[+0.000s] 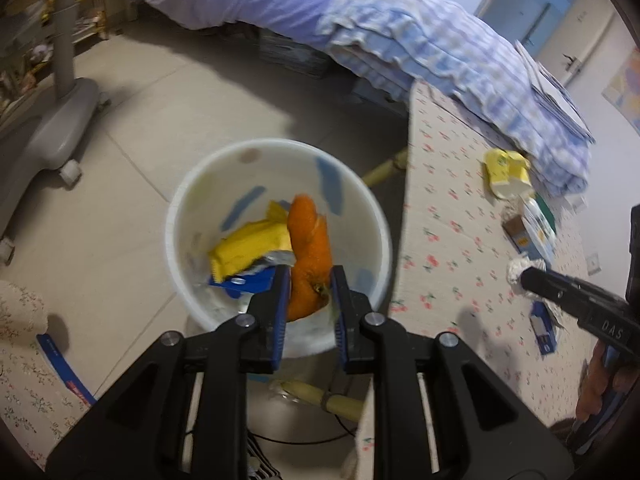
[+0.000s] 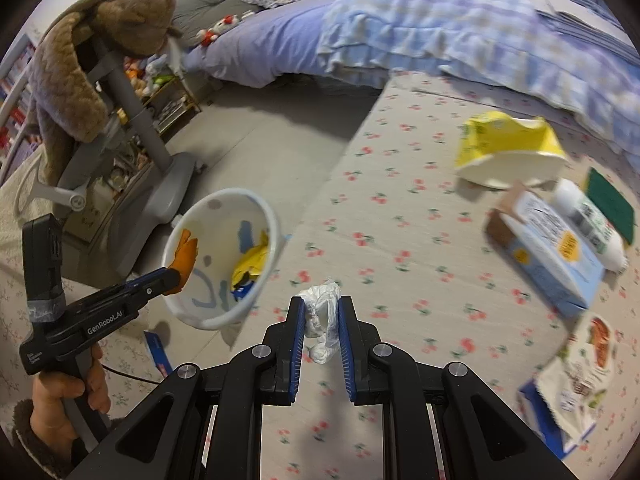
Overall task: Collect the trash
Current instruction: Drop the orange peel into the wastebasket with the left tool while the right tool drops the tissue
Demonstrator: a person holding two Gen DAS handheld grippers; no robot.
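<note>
1. Left wrist view is showing the orange peel (image 1: pixel 310 252) sitting between the fingers of the left gripper (image 1: pixel 310 280), over the white bin (image 1: pixel 180 216); the jaws are standing slightly apart, and I cannot tell whether the pads are pressing on the peel.
2. The bin is standing on the floor just beside the left edge of the table (image 1: pixel 440 208), already holding a yellow wrapper (image 1: pixel 252 246) and a blue packet (image 1: pixel 244 284).
3. The right gripper (image 2: pixel 320 322) is clamping a crumpled white wad (image 2: pixel 320 316) between its blue pads, hovering over the table near its left edge.
4. In the right wrist view a hand (image 2: pixel 64 404) is gripping the handle of the left gripper beside the bin.
5. More rubbish is lying towards the table's right side: a crushed yellow cup (image 2: pixel 508 148), a pale blue carton (image 2: pixel 552 252), a white bottle (image 2: pixel 592 224), a green sponge (image 2: pixel 612 200) and a torn snack bag (image 2: pixel 580 376).
6. The table is wearing a cloth printed with small red cherries, and a checked blue quilt (image 2: pixel 460 28) is spilling over its far edge.
7. Grey floor tiles (image 1: pixel 132 128) are spreading around the bin, with the wheeled foot of a grey stand (image 1: pixel 52 124) to the left and a brown plush toy (image 2: pixel 88 52) draped on it.
</note>
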